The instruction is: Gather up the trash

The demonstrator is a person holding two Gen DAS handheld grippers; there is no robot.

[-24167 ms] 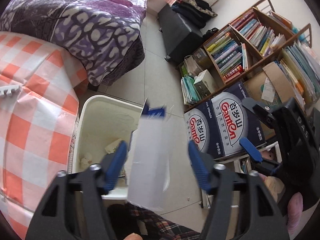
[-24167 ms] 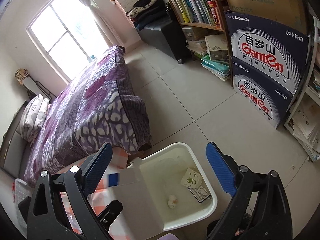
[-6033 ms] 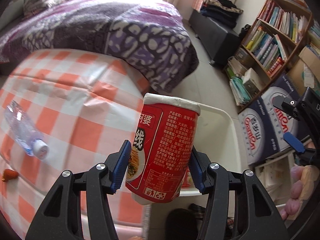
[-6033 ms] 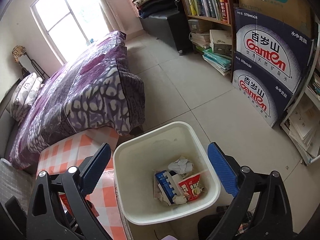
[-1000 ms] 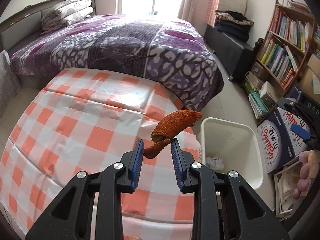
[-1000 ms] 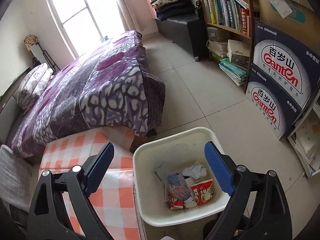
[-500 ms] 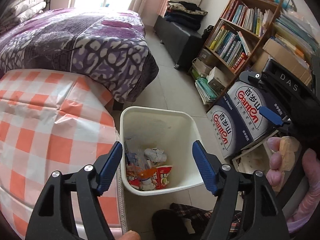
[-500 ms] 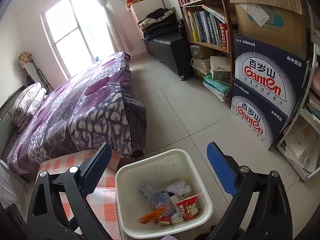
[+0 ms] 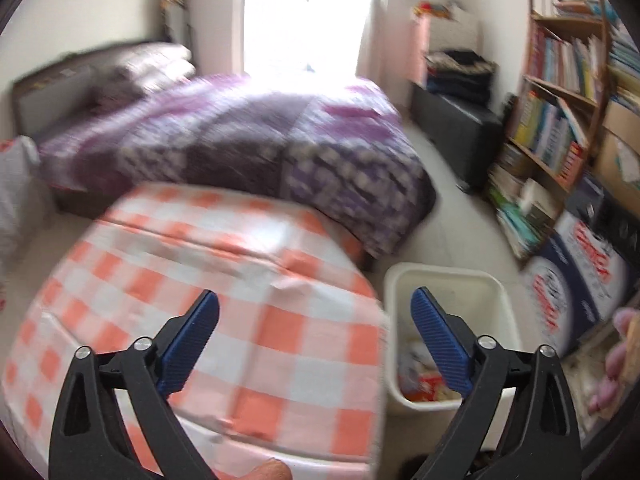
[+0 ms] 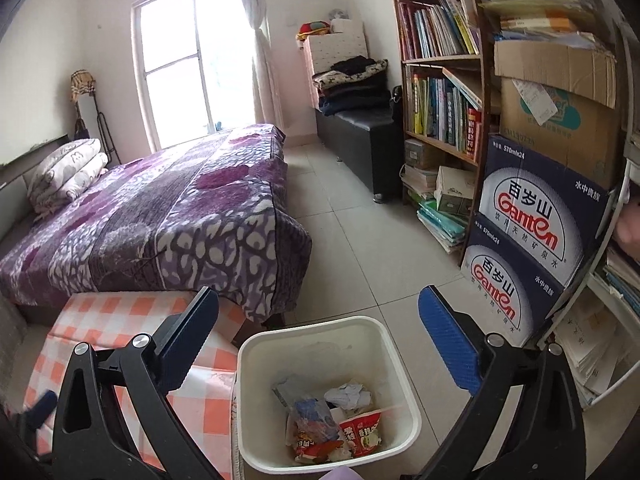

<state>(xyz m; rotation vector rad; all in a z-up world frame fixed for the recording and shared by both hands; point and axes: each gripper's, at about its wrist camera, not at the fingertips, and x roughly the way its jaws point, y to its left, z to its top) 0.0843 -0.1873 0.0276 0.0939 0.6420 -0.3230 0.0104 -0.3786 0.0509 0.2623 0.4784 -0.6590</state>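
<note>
— How far along is the trash collecting?

— Nearly done, I'd judge. The checkered worktop shows no litter in the blurred left view. The left tool and the right tool are both spread wide, holding nothing.

— And the trash?

— In the white bin on the floor just right of the worktop: red snack wrappers, a crushed plastic bottle, crumpled paper.

Purple-quilted bed beside checkered tablecloth; bookshelf, apparently water cartons.
</note>
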